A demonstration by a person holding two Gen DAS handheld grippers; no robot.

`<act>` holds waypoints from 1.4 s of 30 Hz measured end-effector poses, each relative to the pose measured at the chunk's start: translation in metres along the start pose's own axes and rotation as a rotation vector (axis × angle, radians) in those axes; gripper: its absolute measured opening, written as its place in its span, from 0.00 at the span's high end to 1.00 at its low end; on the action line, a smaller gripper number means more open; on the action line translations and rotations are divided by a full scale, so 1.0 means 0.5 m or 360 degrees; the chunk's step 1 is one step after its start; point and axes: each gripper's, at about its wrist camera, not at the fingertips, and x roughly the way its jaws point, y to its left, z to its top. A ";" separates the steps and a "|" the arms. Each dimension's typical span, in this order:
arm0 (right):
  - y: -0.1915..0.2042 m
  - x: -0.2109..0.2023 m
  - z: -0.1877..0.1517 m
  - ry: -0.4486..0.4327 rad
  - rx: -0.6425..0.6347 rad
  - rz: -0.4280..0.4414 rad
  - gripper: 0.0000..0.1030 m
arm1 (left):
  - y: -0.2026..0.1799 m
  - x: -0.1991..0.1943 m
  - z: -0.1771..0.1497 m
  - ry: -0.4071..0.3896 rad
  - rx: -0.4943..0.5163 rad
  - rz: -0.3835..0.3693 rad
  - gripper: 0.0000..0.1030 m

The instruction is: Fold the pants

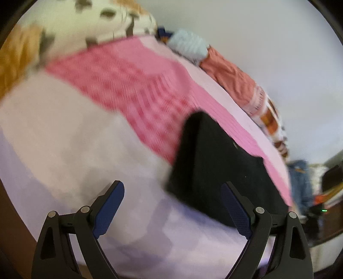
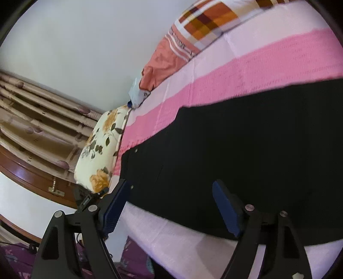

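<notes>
Near side of bedspread [image 1: 70, 150] is bare, open access in front of the black pants [image 2: 246, 154]. Far edge by the wall is blocked: floral pillow [image 2: 100, 150], light-blue cloth [image 1: 188, 46], orange garment [image 2: 165, 62], checked blanket [image 2: 210, 19]. Clear pink strip between pants and that pile.

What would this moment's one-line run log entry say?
left gripper: open, empty | right gripper: open, empty | black pants: flat on bed cover

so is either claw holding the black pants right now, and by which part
Nothing is held. The left claw and right claw both stand open above the flat black fabric pants, with no cloth between their pads.
</notes>
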 end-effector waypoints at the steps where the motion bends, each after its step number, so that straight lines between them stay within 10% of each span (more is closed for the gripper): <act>1: 0.003 0.009 -0.003 0.0013 -0.0001 0.0002 0.25 | -0.004 0.005 -0.012 0.0025 -0.0015 -0.0031 0.13; 10: 0.031 0.031 -0.015 0.0045 -0.0025 0.0017 0.23 | -0.072 0.078 -0.053 0.0171 -0.0047 -0.0089 0.71; 15: 0.009 0.030 -0.017 0.0016 0.0072 0.0051 0.21 | -0.122 0.070 -0.039 0.0088 0.0100 -0.0036 0.83; 23: -0.002 0.026 -0.026 0.0008 0.0092 0.0059 0.17 | -0.184 0.062 -0.020 -0.0120 0.0451 0.0156 0.83; 27: -0.020 0.037 -0.026 0.0041 0.0153 0.0072 0.16 | -0.094 0.102 -0.031 -0.0016 0.0230 0.0114 0.80; 42: -0.021 0.054 -0.043 0.0091 0.0179 0.0114 0.14 | -0.119 0.110 -0.047 -0.0187 0.0507 0.0309 0.73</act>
